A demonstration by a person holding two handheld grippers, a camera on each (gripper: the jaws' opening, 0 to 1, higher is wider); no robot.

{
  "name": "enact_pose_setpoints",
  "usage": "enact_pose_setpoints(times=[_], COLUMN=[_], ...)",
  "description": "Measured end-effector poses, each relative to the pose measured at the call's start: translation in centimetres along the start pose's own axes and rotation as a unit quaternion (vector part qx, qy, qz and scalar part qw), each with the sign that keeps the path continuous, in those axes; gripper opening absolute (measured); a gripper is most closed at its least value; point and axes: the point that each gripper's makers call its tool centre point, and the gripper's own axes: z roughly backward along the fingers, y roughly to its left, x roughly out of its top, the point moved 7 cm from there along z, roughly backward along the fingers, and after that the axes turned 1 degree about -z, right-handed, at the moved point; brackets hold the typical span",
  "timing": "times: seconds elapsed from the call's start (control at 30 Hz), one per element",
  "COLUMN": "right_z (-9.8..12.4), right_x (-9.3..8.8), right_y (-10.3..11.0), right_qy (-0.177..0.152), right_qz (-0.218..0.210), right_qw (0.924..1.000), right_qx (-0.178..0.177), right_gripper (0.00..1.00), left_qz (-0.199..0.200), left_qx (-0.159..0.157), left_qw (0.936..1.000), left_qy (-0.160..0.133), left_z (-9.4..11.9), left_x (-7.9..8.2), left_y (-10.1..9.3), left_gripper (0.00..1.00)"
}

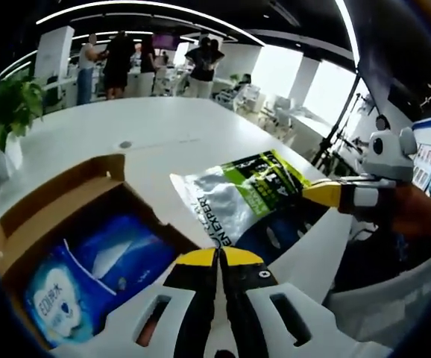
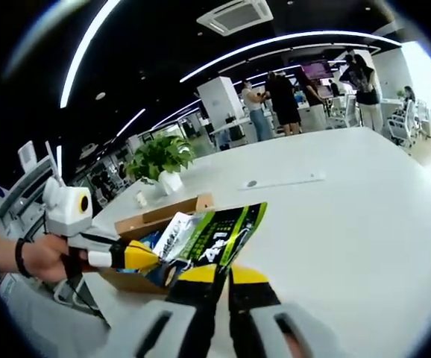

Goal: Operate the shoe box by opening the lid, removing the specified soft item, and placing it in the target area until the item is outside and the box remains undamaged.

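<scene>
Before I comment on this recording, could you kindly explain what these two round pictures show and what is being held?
There is no robot here: a person holds a two-jaw gripper in each hand, and a fisheye camera rides on each one. The left gripper view looks along the left gripper, whose yellow-tipped jaws rise from the bottom. The right gripper view does the same for the right gripper. Each gripper also shows at the edge of the other's picture.

On the white table stands an open cardboard box with a blue pack inside. Both grippers appear shut on a silver and green pouch, held up beside the box. A potted plant stands on the table behind the box, and people stand at the far end.
</scene>
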Motion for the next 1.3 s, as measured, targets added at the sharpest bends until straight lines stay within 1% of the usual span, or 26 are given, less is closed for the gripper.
enact_pose_setpoints(times=[0.23, 0.57, 1.3], right_z=[0.6, 1.2, 2.6], right_x=[-0.4, -0.9, -1.3], right_y=[-1.1, -2.6, -5.9], right_qy=[-0.001, 0.003, 0.007], right_qz=[-0.006, -0.009, -0.017], right_qw=[1.0, 0.9999, 0.9997], right_qx=[-0.006, -0.01, -0.018], right_gripper=[0.0, 0.0, 0.0], left_qz=[-0.005, -0.009, -0.014], left_qx=[-0.006, -0.011, -0.022], left_qw=[1.0, 0.9999, 0.9995], left_qy=[0.002, 0.007, 0.02], left_z=[-0.9, -2.0, -5.1], left_x=[0.4, 0.3, 0.4], left_y=[-1.0, -1.9, -4.1], left_gripper=[0.0, 0.0, 0.0])
